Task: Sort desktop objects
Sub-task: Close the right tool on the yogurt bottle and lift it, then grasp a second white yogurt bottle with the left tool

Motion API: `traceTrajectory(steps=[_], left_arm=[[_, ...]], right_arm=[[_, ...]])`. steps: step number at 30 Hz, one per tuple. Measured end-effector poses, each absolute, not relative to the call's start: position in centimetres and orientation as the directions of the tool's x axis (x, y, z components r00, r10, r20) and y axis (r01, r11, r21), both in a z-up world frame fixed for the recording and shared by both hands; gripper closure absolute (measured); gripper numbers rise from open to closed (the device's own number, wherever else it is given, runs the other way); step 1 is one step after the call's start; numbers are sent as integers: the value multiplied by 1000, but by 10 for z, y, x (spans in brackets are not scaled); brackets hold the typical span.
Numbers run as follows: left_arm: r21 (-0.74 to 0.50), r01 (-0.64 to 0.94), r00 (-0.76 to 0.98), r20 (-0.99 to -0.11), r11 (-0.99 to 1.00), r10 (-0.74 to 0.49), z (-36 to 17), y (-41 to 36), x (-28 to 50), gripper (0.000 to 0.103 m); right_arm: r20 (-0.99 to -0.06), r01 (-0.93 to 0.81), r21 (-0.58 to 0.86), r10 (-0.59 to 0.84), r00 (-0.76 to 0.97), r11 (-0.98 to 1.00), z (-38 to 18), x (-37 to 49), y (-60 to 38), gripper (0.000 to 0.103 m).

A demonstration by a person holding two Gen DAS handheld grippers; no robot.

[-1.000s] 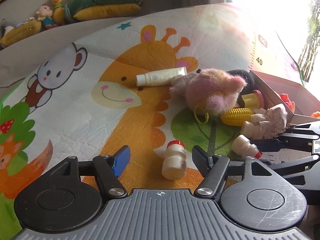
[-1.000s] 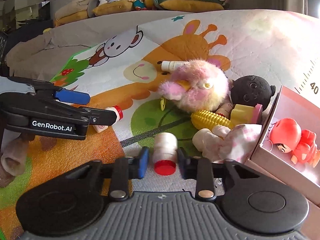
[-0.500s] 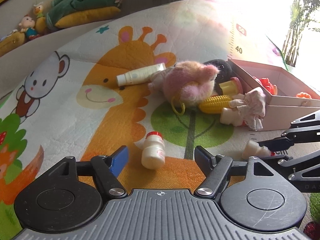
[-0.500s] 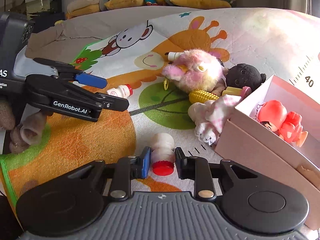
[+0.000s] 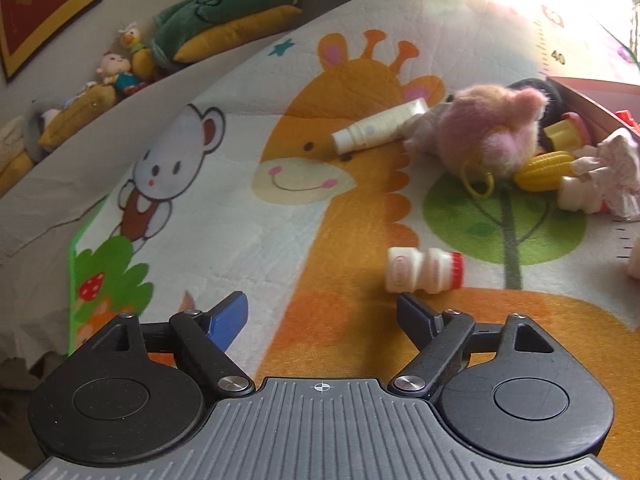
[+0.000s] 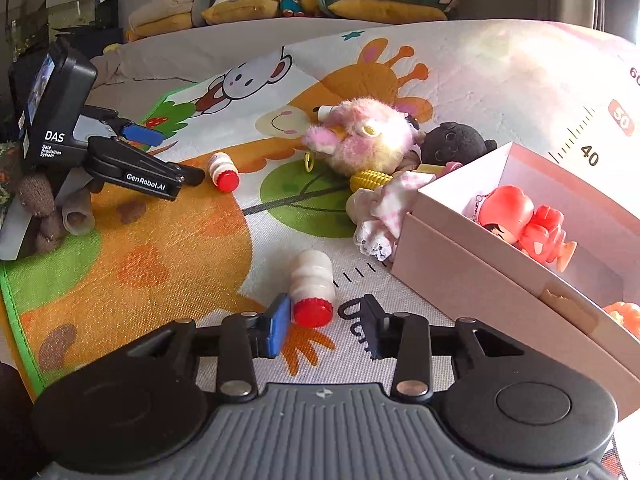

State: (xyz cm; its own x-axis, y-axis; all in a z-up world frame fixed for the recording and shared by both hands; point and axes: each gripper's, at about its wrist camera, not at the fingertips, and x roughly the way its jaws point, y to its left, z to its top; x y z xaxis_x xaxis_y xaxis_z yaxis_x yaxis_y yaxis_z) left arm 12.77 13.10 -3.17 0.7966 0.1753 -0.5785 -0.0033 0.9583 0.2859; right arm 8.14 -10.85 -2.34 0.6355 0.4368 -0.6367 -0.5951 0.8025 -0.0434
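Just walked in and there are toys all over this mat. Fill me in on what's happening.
A person is sorting toys on a cartoon play mat, with a hand-held gripper in each hand. The right hand-held gripper is opening; a small red-capped bottle lies between its fingers, cap against the blue pad. The left hand-held gripper, also opening, holds nothing; a second small bottle lies just ahead. A pink box already holds a red figure.

Daylight scene, strong glare at upper right.
Glare washes out the play mat [image 5: 500,12] there; fisheye curvature bends the edges; left wrist view slightly motion-blurred.
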Motion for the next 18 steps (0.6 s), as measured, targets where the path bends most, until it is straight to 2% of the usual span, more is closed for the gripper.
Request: traceTrajectory(steps=[1, 3, 6, 9, 12, 15, 18], left_arm=[[284, -22, 795, -577, 959, 189, -30, 134, 128, 15], [207, 3, 806, -579, 978, 120, -23, 139, 126, 14], [115, 133, 825, -564, 985, -46, -14, 129, 118, 9], [179, 227, 823, -561, 957, -91, -17, 106, 119, 9], [229, 260, 815, -573, 938, -86, -27, 95, 130, 9], [194, 272, 793, -600, 942, -106, -33, 97, 145, 14], [158, 284, 780, -611, 946, -132, -36, 101, 153, 24]], right_arm=[[-638, -592, -42, 434, 636, 805, -24, 81, -111, 65], [-641, -583, -42, 425, 639, 811, -25, 79, -114, 65], [-643, -575, -42, 419, 641, 817, -25, 78, -116, 64], [-640, -578, -42, 422, 642, 815, -23, 75, -117, 64], [-639, -589, -41, 432, 637, 807, -21, 71, -118, 63], [-640, -595, -42, 435, 633, 803, -20, 68, -118, 61], [-645, -599, -42, 436, 628, 800, -20, 68, -118, 59]])
